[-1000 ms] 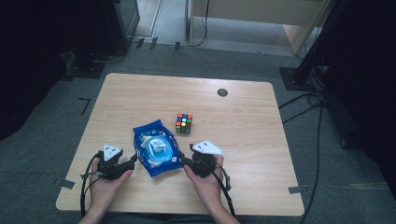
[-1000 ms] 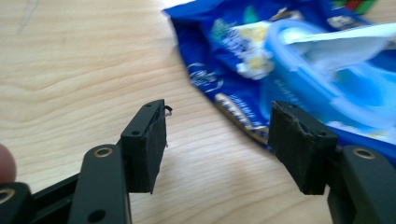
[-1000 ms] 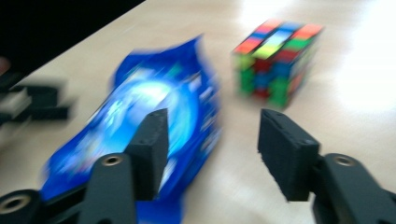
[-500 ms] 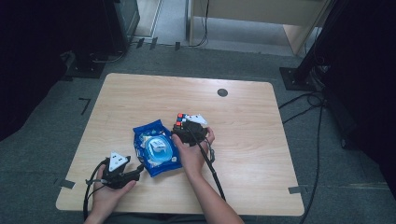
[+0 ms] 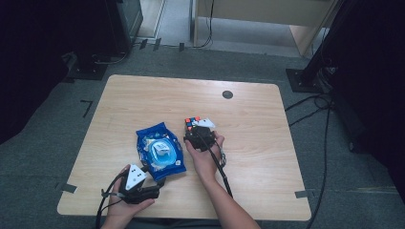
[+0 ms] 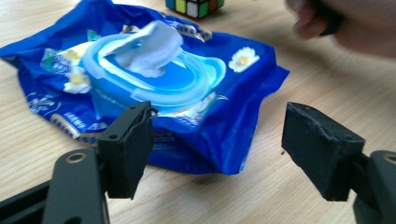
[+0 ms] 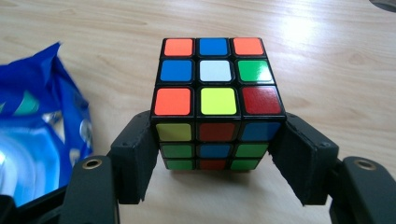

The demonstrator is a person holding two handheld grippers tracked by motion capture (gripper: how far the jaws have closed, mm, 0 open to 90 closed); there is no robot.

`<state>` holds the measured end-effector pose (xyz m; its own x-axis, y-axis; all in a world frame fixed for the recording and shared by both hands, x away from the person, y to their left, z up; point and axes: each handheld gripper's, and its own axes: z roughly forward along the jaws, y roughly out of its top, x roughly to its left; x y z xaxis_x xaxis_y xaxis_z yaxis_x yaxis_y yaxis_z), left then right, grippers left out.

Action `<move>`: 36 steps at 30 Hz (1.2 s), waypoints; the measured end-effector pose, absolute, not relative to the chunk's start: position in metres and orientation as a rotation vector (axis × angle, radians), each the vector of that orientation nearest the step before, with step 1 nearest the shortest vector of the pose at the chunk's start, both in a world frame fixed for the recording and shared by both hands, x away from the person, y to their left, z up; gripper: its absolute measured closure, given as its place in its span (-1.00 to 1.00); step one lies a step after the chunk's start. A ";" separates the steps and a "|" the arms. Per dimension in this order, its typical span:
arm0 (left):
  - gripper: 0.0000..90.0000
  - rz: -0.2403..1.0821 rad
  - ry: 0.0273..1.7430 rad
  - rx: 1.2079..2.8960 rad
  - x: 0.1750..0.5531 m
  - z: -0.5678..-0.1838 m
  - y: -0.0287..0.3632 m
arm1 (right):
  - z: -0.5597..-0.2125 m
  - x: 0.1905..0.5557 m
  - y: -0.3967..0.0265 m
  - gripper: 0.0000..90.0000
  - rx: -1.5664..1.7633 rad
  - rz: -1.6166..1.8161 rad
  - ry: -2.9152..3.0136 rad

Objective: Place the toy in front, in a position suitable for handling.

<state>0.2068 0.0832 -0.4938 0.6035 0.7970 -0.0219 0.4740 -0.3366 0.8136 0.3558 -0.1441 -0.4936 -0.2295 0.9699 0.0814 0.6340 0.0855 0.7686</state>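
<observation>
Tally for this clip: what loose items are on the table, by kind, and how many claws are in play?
Puzzle cube: 1
Blue wet-wipes pack: 1
Claws: 2, the left claw open near the pack, the right claw with its jaws against the cube's sides
Total: 4

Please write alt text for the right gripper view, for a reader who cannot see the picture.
A scrambled puzzle cube sits on a wooden table between the two black jaws of the right hand-held gripper, which touch or nearly touch its lower sides. Its top face has a white centre. A blue wipes pack lies at the left edge.
</observation>
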 end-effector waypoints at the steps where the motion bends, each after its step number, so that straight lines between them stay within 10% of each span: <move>1: -0.50 0.535 1.019 2.026 0.207 -0.497 0.077 | -0.493 0.352 -0.149 -0.23 1.570 0.995 1.932; 26: -0.38 0.479 1.175 2.064 0.250 -0.513 0.106 | -0.485 0.261 -0.213 -0.25 1.210 1.136 2.083; 36: -0.37 0.474 1.176 2.028 0.249 -0.513 0.111 | -0.448 0.247 -0.164 -0.07 1.091 1.266 2.028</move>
